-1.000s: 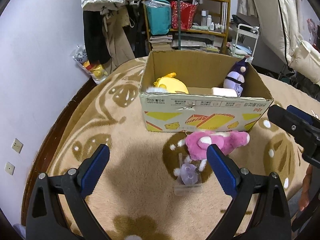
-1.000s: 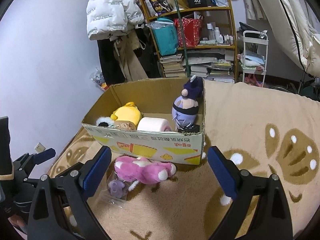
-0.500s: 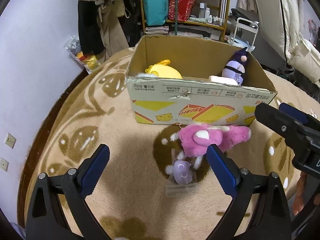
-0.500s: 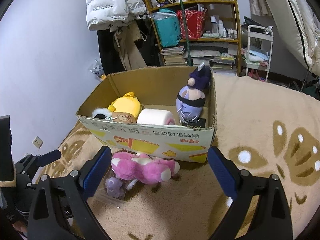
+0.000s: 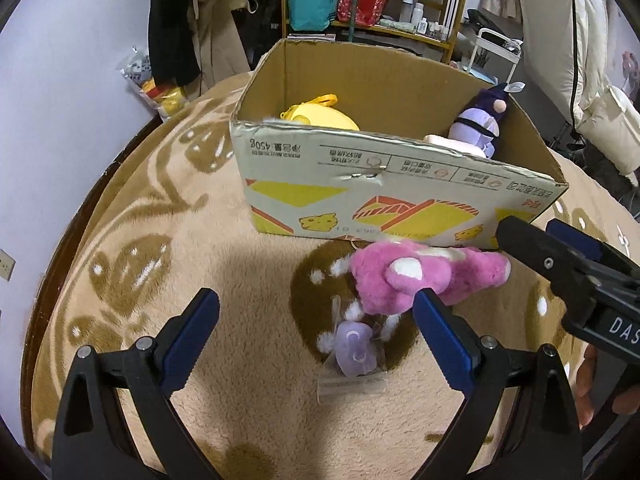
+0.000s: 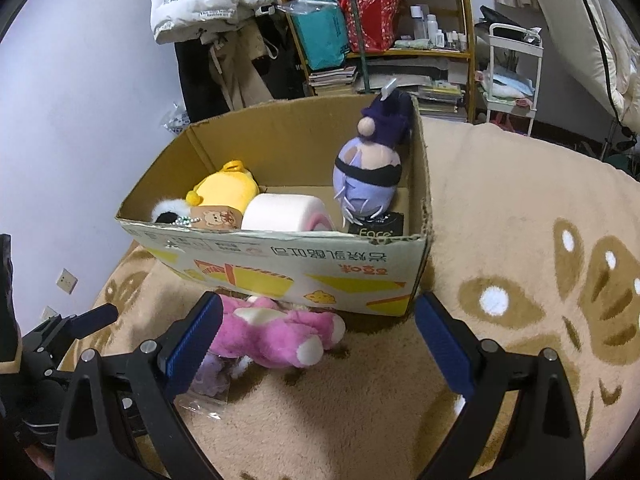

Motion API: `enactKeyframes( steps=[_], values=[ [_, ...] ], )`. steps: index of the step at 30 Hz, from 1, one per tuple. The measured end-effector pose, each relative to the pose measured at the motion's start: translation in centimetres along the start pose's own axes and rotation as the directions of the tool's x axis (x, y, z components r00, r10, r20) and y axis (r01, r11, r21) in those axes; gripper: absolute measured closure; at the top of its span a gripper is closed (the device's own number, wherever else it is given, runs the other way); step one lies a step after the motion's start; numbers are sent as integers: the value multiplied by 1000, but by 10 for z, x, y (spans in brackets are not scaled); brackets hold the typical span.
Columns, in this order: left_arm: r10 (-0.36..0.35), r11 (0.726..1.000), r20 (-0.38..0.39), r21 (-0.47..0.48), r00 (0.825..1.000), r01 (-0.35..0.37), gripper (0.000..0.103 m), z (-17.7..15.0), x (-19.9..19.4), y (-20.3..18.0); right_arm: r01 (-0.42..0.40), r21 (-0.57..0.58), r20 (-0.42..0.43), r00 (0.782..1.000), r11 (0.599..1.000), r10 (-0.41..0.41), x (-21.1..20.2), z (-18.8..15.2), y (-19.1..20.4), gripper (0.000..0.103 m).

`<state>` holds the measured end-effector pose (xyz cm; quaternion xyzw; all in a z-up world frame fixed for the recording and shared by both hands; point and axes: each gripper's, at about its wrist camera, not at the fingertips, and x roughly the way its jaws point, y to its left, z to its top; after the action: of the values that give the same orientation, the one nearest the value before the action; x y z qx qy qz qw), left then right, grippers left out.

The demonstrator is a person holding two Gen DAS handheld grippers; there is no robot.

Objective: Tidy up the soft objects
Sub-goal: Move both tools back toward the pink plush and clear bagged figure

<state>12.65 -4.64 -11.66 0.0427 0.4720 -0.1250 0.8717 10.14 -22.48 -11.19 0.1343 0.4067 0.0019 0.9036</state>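
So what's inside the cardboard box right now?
In the cardboard box: a yellow plush, a white roll, a purple gnome doll. Its front wall hides the floor.

Two black hand-held grippers with blue pads

The left gripper (image 5: 316,336) has a black frame that splits into two triangular arms, each with two silver round screws near the joint, and its fingers (image 5: 188,338) carry flat dark blue pads on the inner side. The right gripper (image 6: 318,338) has the same build: black arms, silver screws, blue ribbed pads on the fingers (image 6: 444,344). In the left wrist view, its black body shows white letters "DAS" and one small screw.
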Motion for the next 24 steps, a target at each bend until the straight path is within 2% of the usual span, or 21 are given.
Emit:
enactKeyframes(
  steps=[9, 18, 24],
  values=[
    [-42, 999, -43, -23, 998, 41, 6, 0, 17, 2, 8, 7, -35, 999, 1000, -8, 17, 1, -3, 2],
    [-81, 997, -78, 12, 994, 82, 6, -3, 34, -10, -24, 35, -69, 997, 999, 26, 28, 0, -4, 2],
    [-75, 997, -121, 20, 990, 78, 6, -7, 45, -10, -64, 76, -101, 992, 995, 72, 36, -1, -8, 2]
  ],
)
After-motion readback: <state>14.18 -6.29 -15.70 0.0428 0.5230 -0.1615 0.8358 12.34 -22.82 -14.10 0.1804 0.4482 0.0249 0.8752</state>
